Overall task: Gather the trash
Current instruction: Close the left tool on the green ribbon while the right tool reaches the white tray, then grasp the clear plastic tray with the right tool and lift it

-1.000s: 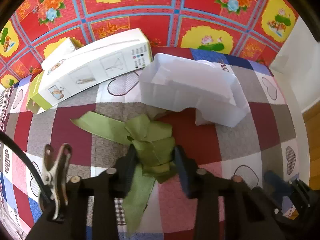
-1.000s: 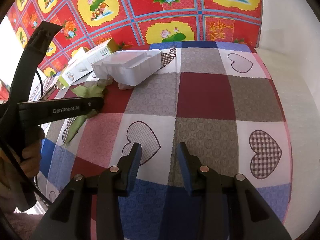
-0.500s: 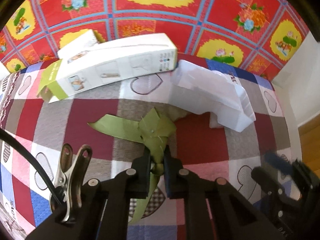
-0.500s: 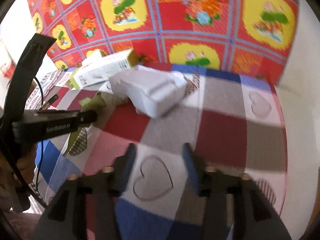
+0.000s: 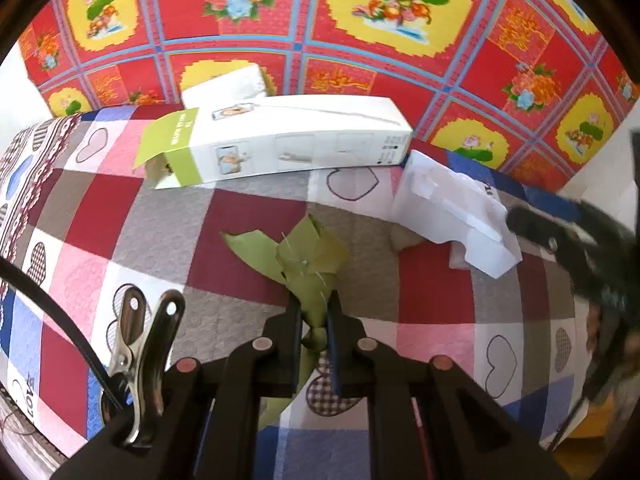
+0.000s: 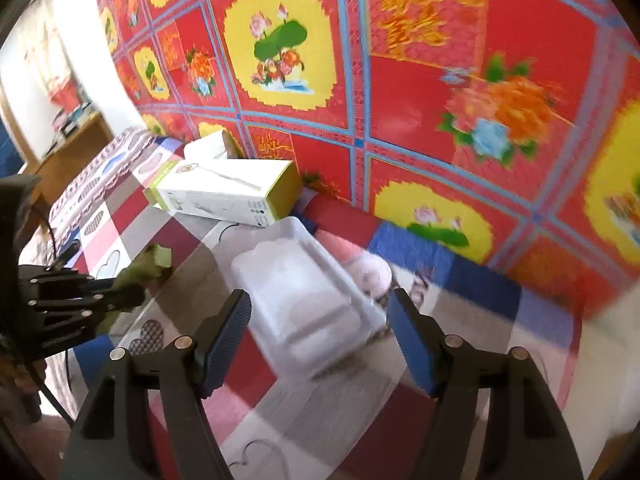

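Green ribbon (image 5: 308,256) is pinched in left gripper (image 5: 314,320) jaws. Right gripper (image 6: 320,336) jaws, just opened wider, are spread around clear plastic tray (image 6: 304,296), not touching it.

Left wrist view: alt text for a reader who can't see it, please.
The left gripper is shut on a green ribbon bow over a patchwork heart-print cloth. Behind lie a long white box and a clear plastic tray, which the right gripper nears.

Bare checked cloth (image 5: 248,248) in front, long carton (image 5: 288,144) and white plastic tray (image 6: 308,296) blocking the patterned backdrop (image 5: 304,12)
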Demonstrator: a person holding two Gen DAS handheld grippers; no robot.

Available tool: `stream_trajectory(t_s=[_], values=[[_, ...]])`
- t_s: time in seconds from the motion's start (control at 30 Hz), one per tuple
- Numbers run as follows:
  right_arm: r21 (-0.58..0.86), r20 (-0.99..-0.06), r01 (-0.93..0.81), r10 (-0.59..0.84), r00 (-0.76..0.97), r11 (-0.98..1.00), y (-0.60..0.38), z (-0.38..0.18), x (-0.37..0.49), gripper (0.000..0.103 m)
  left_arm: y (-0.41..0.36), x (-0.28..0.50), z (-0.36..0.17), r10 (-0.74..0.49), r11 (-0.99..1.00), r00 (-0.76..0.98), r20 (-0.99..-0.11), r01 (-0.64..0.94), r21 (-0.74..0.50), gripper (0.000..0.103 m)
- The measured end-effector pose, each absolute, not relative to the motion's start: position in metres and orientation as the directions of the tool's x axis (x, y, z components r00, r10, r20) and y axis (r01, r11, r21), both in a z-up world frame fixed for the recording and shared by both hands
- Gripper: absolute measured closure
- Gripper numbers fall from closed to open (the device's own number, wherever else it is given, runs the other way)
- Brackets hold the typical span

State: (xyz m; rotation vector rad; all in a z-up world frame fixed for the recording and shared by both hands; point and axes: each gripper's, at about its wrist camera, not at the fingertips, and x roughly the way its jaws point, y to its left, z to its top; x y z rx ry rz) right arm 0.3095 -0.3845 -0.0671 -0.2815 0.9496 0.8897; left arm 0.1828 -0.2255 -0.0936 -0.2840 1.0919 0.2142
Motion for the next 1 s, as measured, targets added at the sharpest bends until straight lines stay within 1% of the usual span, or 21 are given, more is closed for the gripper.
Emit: stream_trajectory(t_s=[0.07,0.17,0.27,0.4,0.57,0.7,0.87,1.0], values=[[0.184,-0.821,-0.786,0.532,0.207,0.590,-0.375,-0.075,0.322,0.028,-0.223,0.180,-0.094,0.034,0.940,0.443,-0.896,-0.318,-0.122,0.092],[0.261,-0.841,-0.794,0.534,0.092,0.549,-0.365,-0.090,0.338,0.027,-0.218,0.175,-0.092,0.037,0.936,0.441,-0.897,-0.331,-0.124,0.092],[0.351,-0.835,-0.779,0.550,-0.008,0.520,-0.361,-0.101,0.345,0.026,-0.215,0.173,-0.091,0.038,0.932,0.439,-0.898,-0.340,-0.127,0.092],[0.414,-0.808,-0.780,0.585,-0.078,0.469,-0.358,-0.096,0.332,0.026,-0.210,0.170,-0.090,0.040,0.927,0.437,-0.899,-0.353,-0.130,0.092],[0.380,-0.823,-0.824,0.560,-0.093,0.421,-0.346,-0.092,0.299,0.026,-0.205,0.170,-0.093,0.035,0.919,0.430,-0.902,-0.369,-0.141,0.092],[0.389,-0.817,-0.843,0.562,-0.129,0.372,-0.337,-0.092,0.268,0.026,-0.204,0.169,-0.093,0.028,0.919,0.431,-0.902,-0.365,-0.146,0.092],[0.347,-0.829,-0.850,0.553,-0.081,0.397,-0.329,-0.093,0.245,0.026,-0.203,0.166,-0.091,0.029,0.921,0.437,-0.899,-0.361,-0.146,0.092],[0.420,-0.800,-0.798,0.591,-0.101,0.431,-0.334,-0.090,0.246,0.026,-0.198,0.161,-0.089,0.036,0.916,0.439,-0.898,-0.375,-0.147,0.092]])
